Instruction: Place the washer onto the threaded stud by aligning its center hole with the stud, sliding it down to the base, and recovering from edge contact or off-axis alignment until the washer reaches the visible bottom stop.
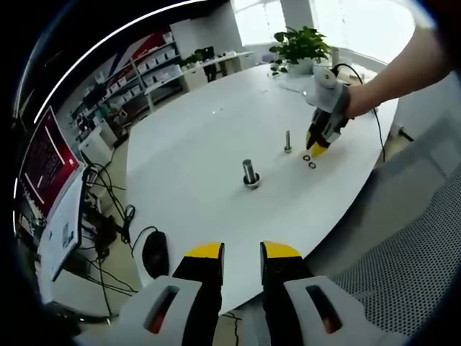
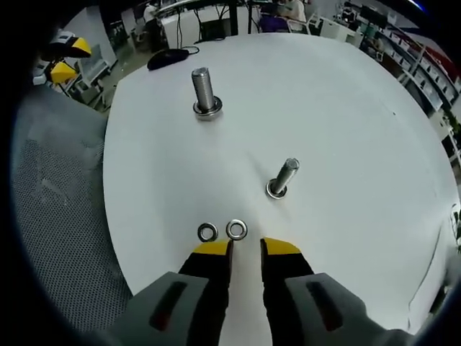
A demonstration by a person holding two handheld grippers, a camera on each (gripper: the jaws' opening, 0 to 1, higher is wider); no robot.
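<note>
Left gripper view is taken from the near edge of a white round table, with a red screen and tangled cables seen at the far left beside it. A black mouse lies on the table's near left edge. At the bottom of the view the left gripper is held off the table with its yellow-tipped jaws slightly parted and nothing between them. Near the table's middle a thick stud stands upright with a washer at its base, and a thinner stud stands farther off to the right. Just right of that, two loose washers lie flat on the table, with the right gripper held by a hand just above them; whether they are touched cannot be told. A potted plant is seen at the far right. In the right gripper view, a mesh chair is seen at the left, the two washers lie side by side just beyond the tips, and the right gripper has its jaws a little apart, gripping nothing. The thinner stud is seen beyond and to the right, leaning in this view.
</note>
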